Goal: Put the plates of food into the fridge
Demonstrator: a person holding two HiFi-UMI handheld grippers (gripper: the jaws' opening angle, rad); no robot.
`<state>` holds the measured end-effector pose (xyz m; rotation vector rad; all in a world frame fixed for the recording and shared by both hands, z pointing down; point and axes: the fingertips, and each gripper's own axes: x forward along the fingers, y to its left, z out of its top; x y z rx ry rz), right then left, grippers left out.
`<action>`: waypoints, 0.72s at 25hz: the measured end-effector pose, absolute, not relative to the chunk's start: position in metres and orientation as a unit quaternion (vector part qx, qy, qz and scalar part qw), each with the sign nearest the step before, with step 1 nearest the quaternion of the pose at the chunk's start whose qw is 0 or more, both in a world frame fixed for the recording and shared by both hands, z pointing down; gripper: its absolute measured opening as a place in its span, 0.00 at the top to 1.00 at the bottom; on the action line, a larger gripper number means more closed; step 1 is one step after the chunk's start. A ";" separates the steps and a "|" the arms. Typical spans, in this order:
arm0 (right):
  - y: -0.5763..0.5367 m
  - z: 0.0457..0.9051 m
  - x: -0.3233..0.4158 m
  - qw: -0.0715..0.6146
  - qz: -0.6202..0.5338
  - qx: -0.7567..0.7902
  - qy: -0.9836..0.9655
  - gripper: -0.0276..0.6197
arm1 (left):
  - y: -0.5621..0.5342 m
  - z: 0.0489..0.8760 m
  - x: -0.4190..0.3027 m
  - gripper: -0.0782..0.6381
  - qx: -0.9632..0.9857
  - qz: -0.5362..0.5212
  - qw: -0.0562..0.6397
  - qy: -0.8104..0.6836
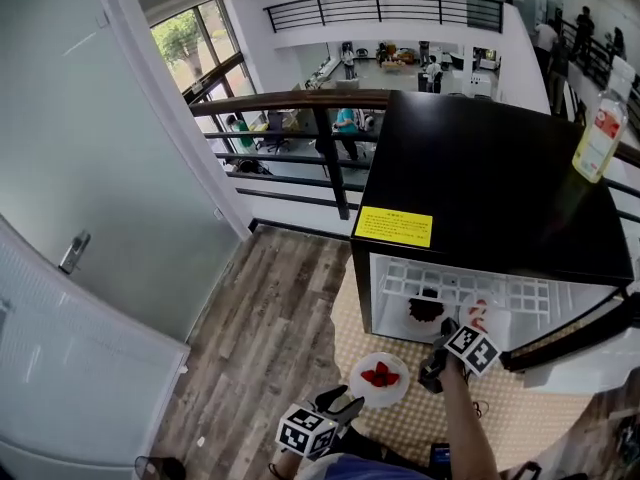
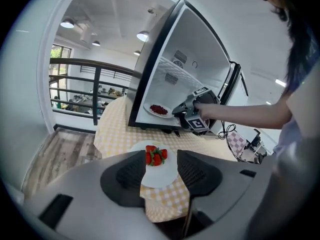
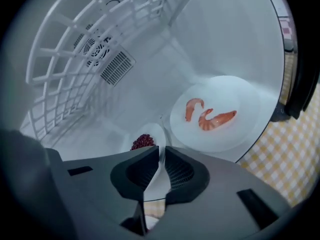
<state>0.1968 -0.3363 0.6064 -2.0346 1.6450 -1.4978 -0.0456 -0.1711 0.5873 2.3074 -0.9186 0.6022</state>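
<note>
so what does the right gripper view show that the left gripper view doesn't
Only the right gripper view: the plate of shrimp on the fridge floor, and the right gripper shut on the rim of the plate of dark red food.
Only the left gripper view: the plate of strawberries gripped in the left gripper, the person's arm, the railing.
Both: the fridge's inside, the plate of dark red food, the checked cloth.

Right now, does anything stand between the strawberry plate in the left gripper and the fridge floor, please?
Yes. The right gripper sits in the open fridge mouth, shut on the plate of dark red food just inside, with the shrimp plate beside it. The strawberry plate, held by the left gripper, is outside.
</note>
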 end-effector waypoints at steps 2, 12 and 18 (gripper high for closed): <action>-0.339 0.606 0.194 0.039 -0.482 -0.672 0.560 0.90 | -0.176 0.583 -0.045 0.61 0.866 0.213 0.288 -0.350; -0.327 0.557 0.172 -0.026 -0.381 -0.650 0.657 0.73 | -0.190 0.550 -0.028 0.61 0.882 0.177 0.258 -0.352; -0.279 0.532 0.152 -0.023 -0.378 -0.589 0.714 0.82 | -0.188 0.531 -0.015 0.61 0.891 0.154 0.250 -0.346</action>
